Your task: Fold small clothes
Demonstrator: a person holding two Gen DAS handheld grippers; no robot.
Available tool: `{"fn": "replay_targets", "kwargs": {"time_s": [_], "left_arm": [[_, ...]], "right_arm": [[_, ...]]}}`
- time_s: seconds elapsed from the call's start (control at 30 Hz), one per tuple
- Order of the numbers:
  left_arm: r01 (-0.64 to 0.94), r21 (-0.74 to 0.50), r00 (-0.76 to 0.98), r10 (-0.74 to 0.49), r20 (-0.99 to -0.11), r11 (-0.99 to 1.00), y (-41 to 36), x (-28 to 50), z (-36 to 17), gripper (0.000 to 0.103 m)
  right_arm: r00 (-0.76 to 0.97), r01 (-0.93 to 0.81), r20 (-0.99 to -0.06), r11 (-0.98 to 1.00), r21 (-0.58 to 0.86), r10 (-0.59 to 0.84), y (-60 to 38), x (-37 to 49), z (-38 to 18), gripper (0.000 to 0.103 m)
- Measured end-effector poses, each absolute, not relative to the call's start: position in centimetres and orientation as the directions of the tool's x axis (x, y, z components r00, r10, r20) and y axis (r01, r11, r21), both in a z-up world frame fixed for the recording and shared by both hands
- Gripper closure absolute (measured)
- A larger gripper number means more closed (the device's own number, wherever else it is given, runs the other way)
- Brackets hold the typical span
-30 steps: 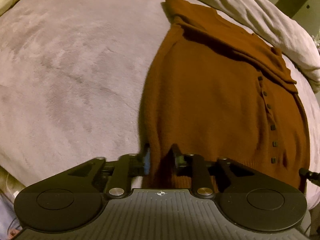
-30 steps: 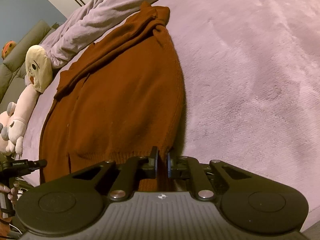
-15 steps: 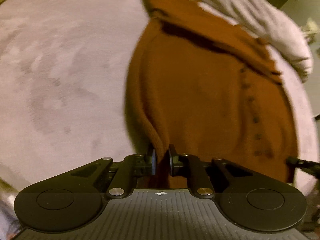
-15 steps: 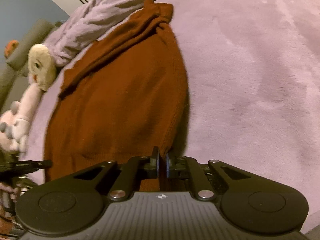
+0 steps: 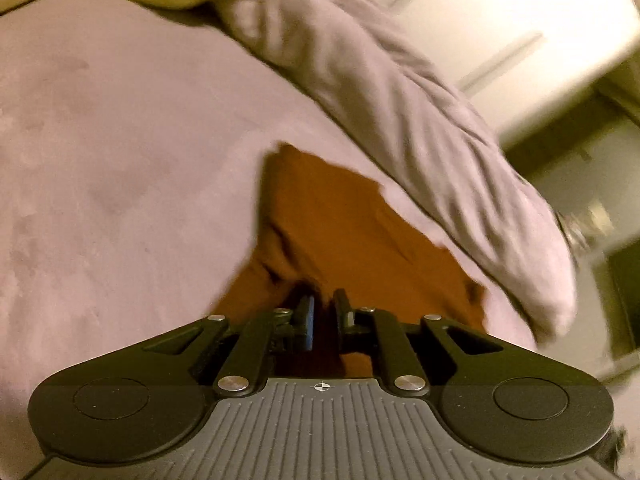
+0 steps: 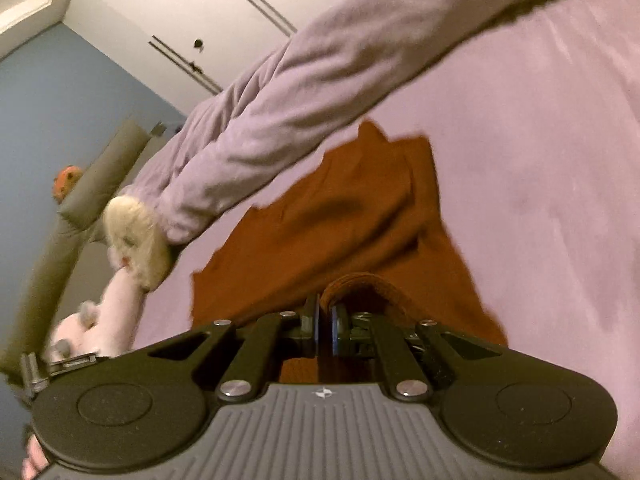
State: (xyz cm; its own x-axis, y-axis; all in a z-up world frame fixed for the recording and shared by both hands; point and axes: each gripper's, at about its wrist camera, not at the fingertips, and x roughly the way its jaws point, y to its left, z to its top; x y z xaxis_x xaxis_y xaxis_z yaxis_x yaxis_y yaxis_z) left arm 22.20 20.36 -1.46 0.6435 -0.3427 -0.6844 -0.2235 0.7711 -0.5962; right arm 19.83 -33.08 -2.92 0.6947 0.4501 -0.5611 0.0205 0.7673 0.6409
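Two handheld grippers carry the near hem of a rust-brown knit top across a lilac bedspread, a fold in the making. At the bottom centre of the left wrist view, the left gripper (image 5: 323,304) has its jaws drawn close with a strip of the brown fabric pinched between them. In the right wrist view the right gripper (image 6: 325,312) is likewise nearly closed on a rolled loop of hem that arches just above its tips. Gripping one corner each appears to keep the hem level, so the lifted layer can land square on the cloth beneath.

Just beyond the jaws, the knit top (image 5: 344,232) lies in the middle of both frames, its lower part raised and doubled toward the collar end, which reaches to the centre of the frame. The garment looks part folded, not yet flattened; both views are blurred, and its buttons cannot be made out.

The bedspread (image 5: 112,160) fills the left of the left view and the right of the right view. Farther back, a rumpled lilac duvet (image 5: 400,112) runs diagonally behind the top. At the left edge of the right view, a cream soft toy (image 6: 136,240) lies beside an olive bolster (image 6: 80,216), with white closet doors (image 6: 192,12) beyond.
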Motion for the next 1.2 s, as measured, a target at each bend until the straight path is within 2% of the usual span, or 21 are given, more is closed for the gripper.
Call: {"fn": "replay_targets", "kwargs": {"time_s": [0.1,0.13,0.17,0.2,0.23,0.27,0.3,0.37,0.53,0.7,0.73,0.8,0.83,0.87,0.93,1.03,1.2], "left_arm": [[-0.242,-0.499,0.649,-0.244,-0.720,0.832,20.2,23.3,-1.5,0.080],[-0.206,-0.471,0.654,-0.237,-0.719,0.858,19.7,23.2,-1.5,0.066],[-0.162,-0.445,0.654,-0.242,-0.717,0.881,19.2,23.0,-1.5,0.059],[-0.118,-0.422,0.652,-0.250,-0.716,0.899,18.7,22.7,-1.7,0.046],[-0.062,-0.393,0.645,-0.264,-0.717,0.917,18.1,22.4,-1.9,0.038],[-0.014,-0.364,0.634,-0.273,-0.723,0.931,17.7,22.1,-2.2,0.035],[0.024,-0.329,0.624,-0.271,-0.733,0.944,17.6,21.7,-2.6,0.029],[0.052,-0.270,0.606,-0.245,-0.757,0.961,17.0,21.5,-3.4,0.027],[0.069,-0.284,0.580,-0.270,-0.768,0.956,16.4,22.2,-4.9,0.027],[0.119,-0.249,0.571,-0.271,-0.775,0.961,14.6,24.2,-5.6,0.027],[0.120,-0.245,0.572,-0.269,-0.775,0.962,14.3,24.8,-5.8,0.030],[0.116,-0.247,0.566,-0.269,-0.779,0.962,14.0,25.5,-5.9,0.038],[0.117,-0.253,0.569,-0.273,-0.776,0.961,13.9,25.7,-5.9,0.043],[0.124,-0.260,0.569,-0.283,-0.772,0.958,13.7,25.8,-5.9,0.045],[0.135,-0.249,0.560,-0.281,-0.780,0.959,13.3,26.2,-6.1,0.057],[0.162,-0.253,0.552,-0.300,-0.778,0.954,12.9,26.3,-6.1,0.068],[0.171,-0.242,0.532,-0.296,-0.793,0.955,12.8,26.9,-6.6,0.068]], "right_arm": [[0.713,0.025,-0.609,0.855,0.519,0.349,-32.0,22.1,-2.8,0.090],[0.726,0.016,-0.614,0.884,0.466,0.310,-31.5,22.3,-2.6,0.088],[0.745,-0.008,-0.608,0.915,0.403,0.274,-30.9,22.2,-2.4,0.080],[0.760,-0.025,-0.600,0.934,0.356,0.249,-30.6,22.0,-2.3,0.073],[0.780,-0.042,-0.585,0.951,0.305,0.222,-30.3,21.6,-2.1,0.056],[0.796,-0.066,-0.567,0.961,0.267,0.212,-30.1,21.1,-2.2,0.040],[0.805,-0.088,-0.558,0.970,0.226,0.203,-29.9,20.7,-2.2,0.034],[0.803,-0.131,-0.570,0.985,0.117,0.174,-29.1,20.2,-2.5,0.026],[0.735,-0.183,-0.657,0.982,0.044,0.166,-28.3,20.6,-4.2,0.025],[0.747,-0.210,-0.636,0.976,0.051,0.194,-27.6,21.4,-4.1,0.023],[0.744,-0.216,-0.636,0.974,0.061,0.205,-27.7,21.8,-4.2,0.025],[0.728,-0.230,-0.649,0.970,0.075,0.223,-27.6,22.8,-4.5,0.037],[0.718,-0.234,-0.658,0.969,0.076,0.225,-27.5,23.3,-4.7,0.050],[0.707,-0.239,-0.670,0.968,0.080,0.229,-27.5,23.9,-4.9,0.057],[0.685,-0.247,-0.688,0.965,0.091,0.240,-27.5,24.8,-5.5,0.059],[0.663,-0.260,-0.704,0.960,0.099,0.253,-27.3,25.8,-6.3,0.059],[0.634,-0.268,-0.716,0.952,0.149,0.291,-27.4,27.1,-7.0,0.058]]}}
